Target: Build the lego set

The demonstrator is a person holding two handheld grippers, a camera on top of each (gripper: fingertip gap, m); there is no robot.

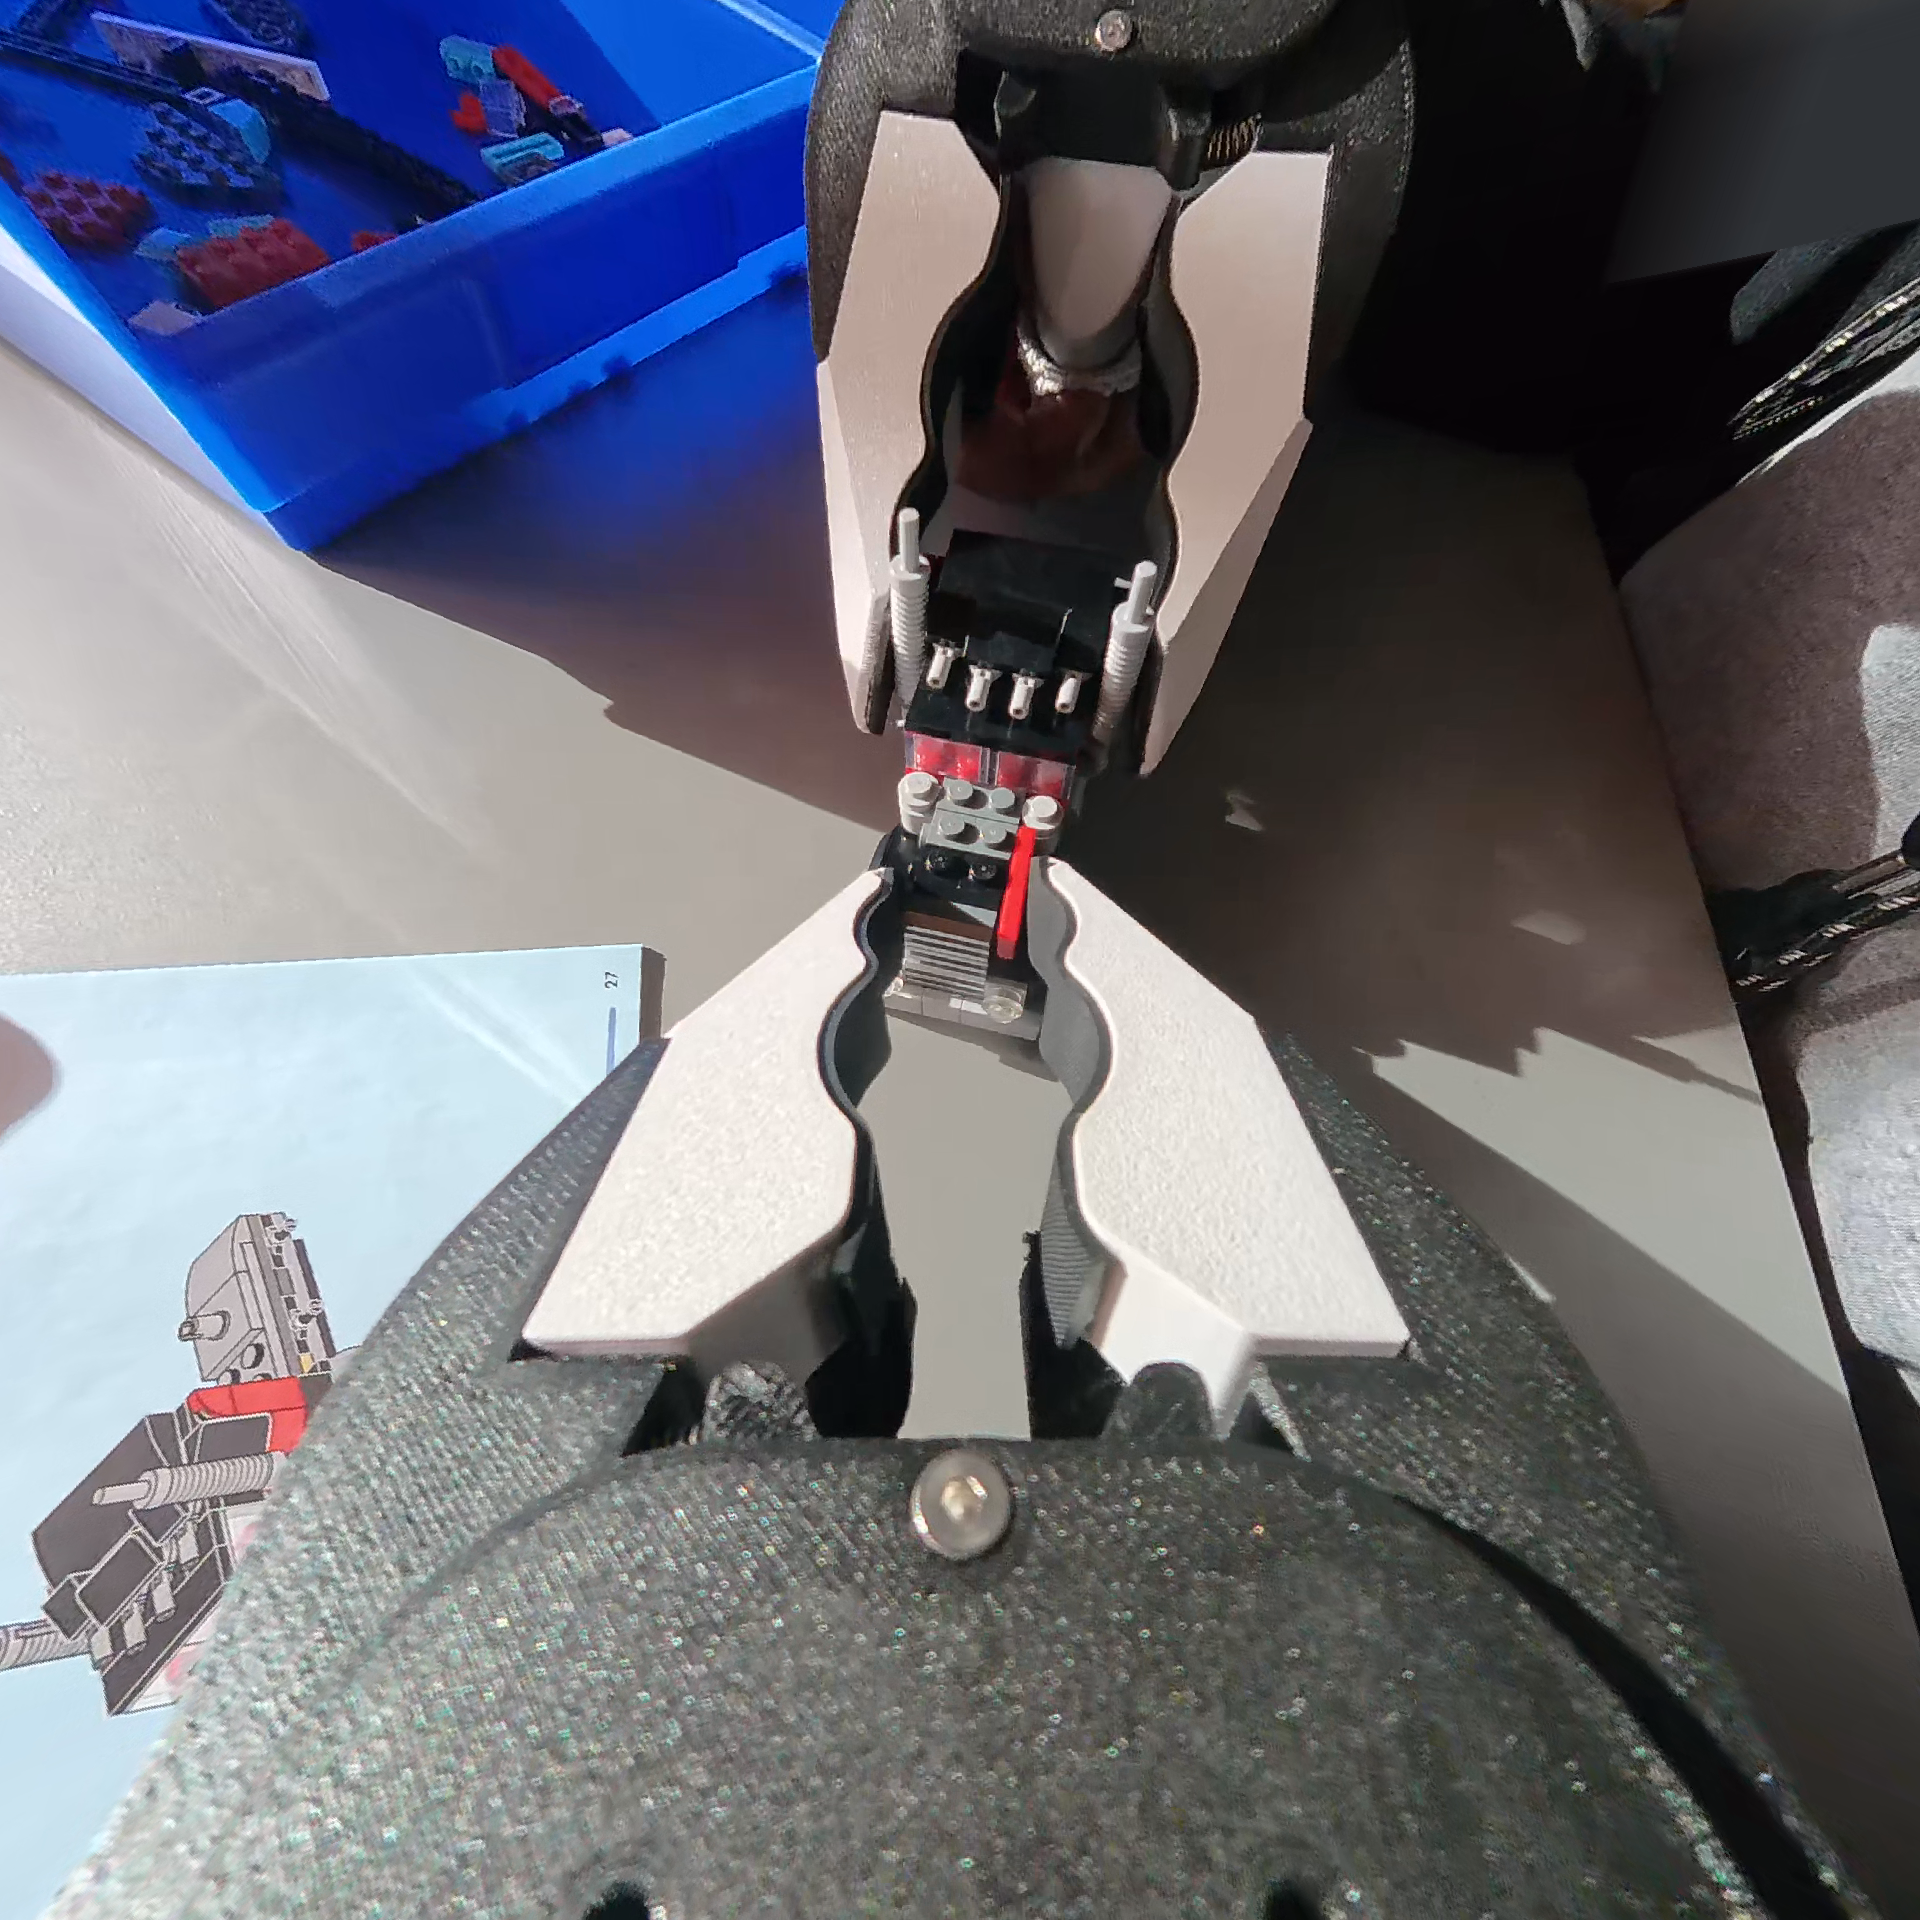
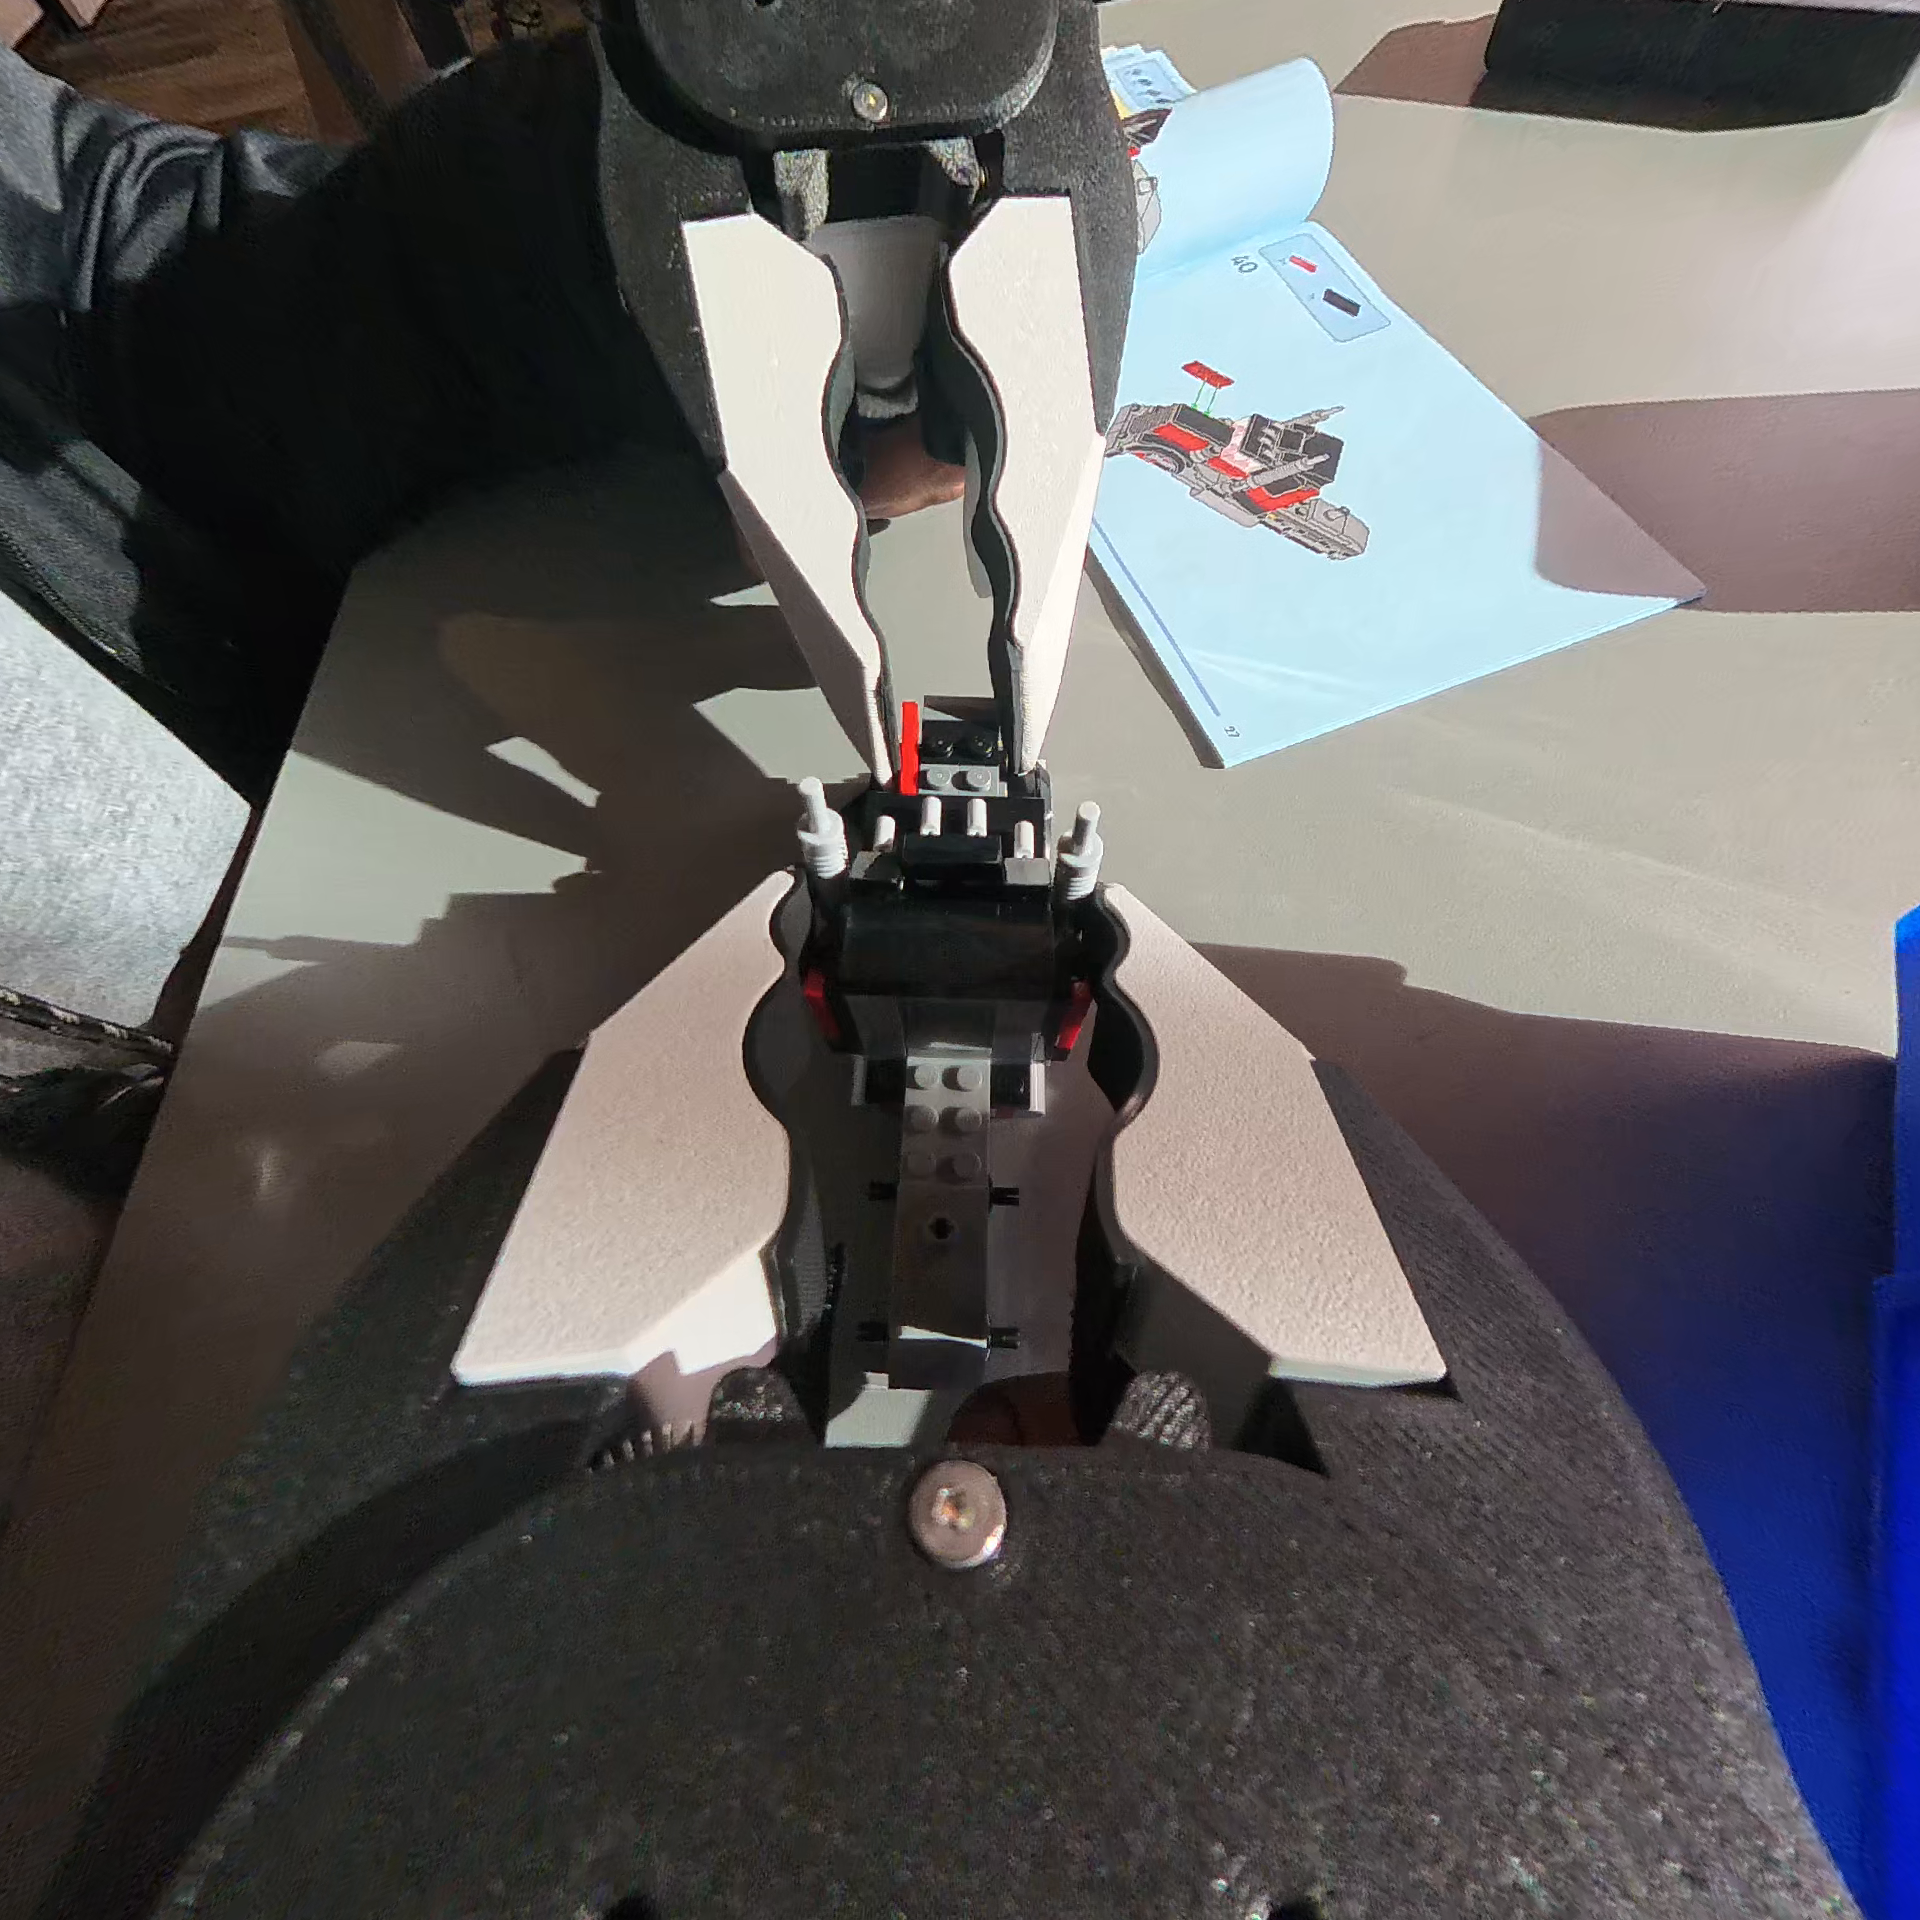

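Pinching opposite ends of the lego truck, the left gripper and right gripper risk snapping it apart if twisted.

Your lego model is glossy plastic. Beside it, your left gripper has matt white fingers on a rough, speckled black body. Left of it, the instruction booklet is smooth paper.
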